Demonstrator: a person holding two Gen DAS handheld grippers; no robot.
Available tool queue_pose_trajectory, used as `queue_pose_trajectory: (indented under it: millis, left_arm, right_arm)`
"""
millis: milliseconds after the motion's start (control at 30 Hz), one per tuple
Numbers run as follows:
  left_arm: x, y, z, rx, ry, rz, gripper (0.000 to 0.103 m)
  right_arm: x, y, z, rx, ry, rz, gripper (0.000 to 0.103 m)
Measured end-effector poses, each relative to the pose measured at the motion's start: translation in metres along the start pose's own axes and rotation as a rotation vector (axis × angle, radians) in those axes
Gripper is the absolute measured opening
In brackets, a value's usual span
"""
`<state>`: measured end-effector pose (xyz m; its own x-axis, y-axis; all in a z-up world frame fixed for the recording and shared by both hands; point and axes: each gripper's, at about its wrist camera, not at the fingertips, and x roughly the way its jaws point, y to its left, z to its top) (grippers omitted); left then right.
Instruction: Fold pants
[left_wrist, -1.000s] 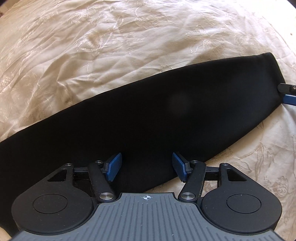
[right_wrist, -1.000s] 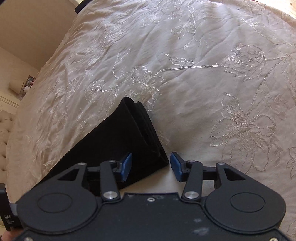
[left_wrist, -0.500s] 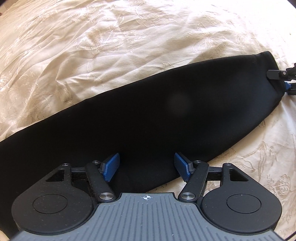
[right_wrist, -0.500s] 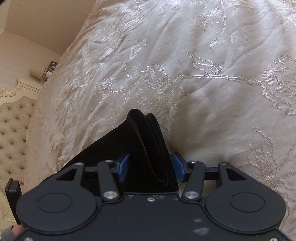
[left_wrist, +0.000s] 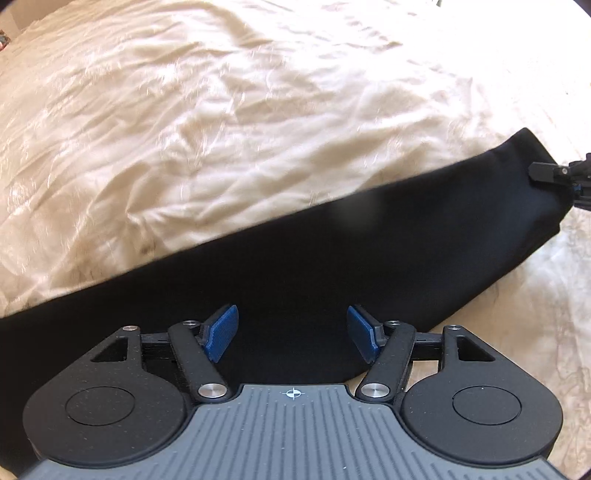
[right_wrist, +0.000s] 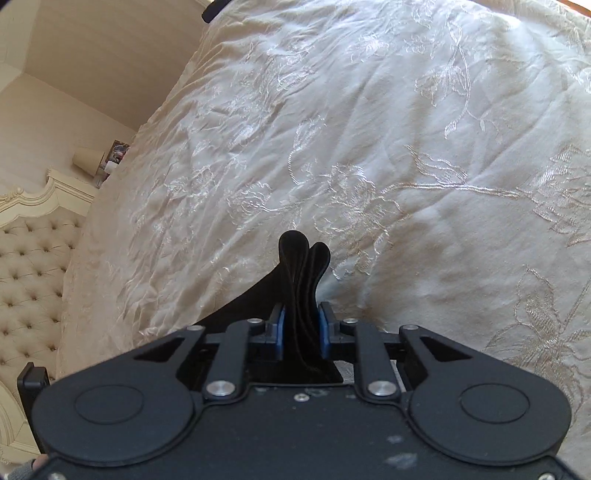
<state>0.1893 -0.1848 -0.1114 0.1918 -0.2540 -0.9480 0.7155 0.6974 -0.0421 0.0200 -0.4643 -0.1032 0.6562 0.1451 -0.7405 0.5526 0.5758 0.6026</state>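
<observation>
Right gripper: fingers now clamped on the cuff end of the pants. 1.0 s ago they stood wide with the cuff lying flat between them; 0.5 s ago they were around it but not closed. Now the blue pads press both sides, and the layers are bunched upright between them, with rounded folds poking out ahead of the tips.

Left gripper: fingers wide apart, same gap as in both earlier frames, nothing held. It sits over the near edge of the pants, mid-length. The view is slightly motion-blurred and shifted against 0.5 s ago; the bed texture is smeared.

Pants: black, already doubled into one long strip lying diagonally across the cream embroidered bed. In the left view the strip runs from lower left to upper right, where the right gripper sits at the far end. That end has a bit more contour than before, whereas the rest lies flat as earlier.

Background, right view: tufted headboard and a lamp at left, more of both visible than 0.5 s ago. Left gripper body shows at the left edge.
</observation>
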Motion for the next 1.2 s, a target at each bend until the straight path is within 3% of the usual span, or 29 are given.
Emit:
queue_pose_trajectory:
  millis: [167, 267, 300, 467, 567, 600, 700, 800, 967, 1200]
  left_arm:
    - [0.022, -0.006, 0.036, 0.014, -0.03, 0.056, 0.064]
    - [0.054, -0.004, 0.05, 0.004, 0.047, 0.073, 0.066]
    - [0.057, -0.004, 0.052, 0.004, 0.049, 0.07, 0.066]
    - [0.03, 0.005, 0.046, -0.029, -0.004, 0.061, 0.065]
    - [0.01, 0.019, 0.026, -0.066, -0.01, 0.06, 0.065]
    - [0.005, 0.022, 0.02, -0.073, -0.014, 0.055, 0.065]
    - [-0.002, 0.03, 0.006, -0.071, -0.002, 0.056, 0.065]
    - [-0.003, 0.033, -0.003, -0.09, 0.023, 0.052, 0.065]
    - [0.0, 0.027, 0.0, -0.09, 0.031, 0.046, 0.065]
    - [0.006, 0.014, 0.005, -0.073, 0.041, 0.048, 0.065]
  right_arm:
    - [-0.02, 0.026, 0.0, -0.003, -0.041, -0.004, 0.017]
    - [-0.023, 0.037, 0.0, -0.012, -0.06, -0.025, 0.015]
    - [-0.025, 0.038, 0.0, -0.002, -0.062, -0.022, 0.007]
    - [-0.027, 0.067, -0.005, -0.08, -0.073, -0.055, 0.007]
    - [-0.025, 0.07, -0.011, -0.103, -0.108, -0.129, 0.019]
    - [-0.027, 0.063, -0.012, -0.072, -0.127, -0.152, 0.034]
    - [-0.032, 0.039, -0.015, 0.01, -0.161, -0.213, 0.045]
    - [-0.03, 0.02, -0.016, 0.002, -0.129, -0.268, 0.049]
    - [-0.01, -0.006, -0.01, -0.023, -0.057, -0.246, 0.05]
    - [0.039, -0.02, 0.006, -0.133, 0.182, -0.248, 0.055]
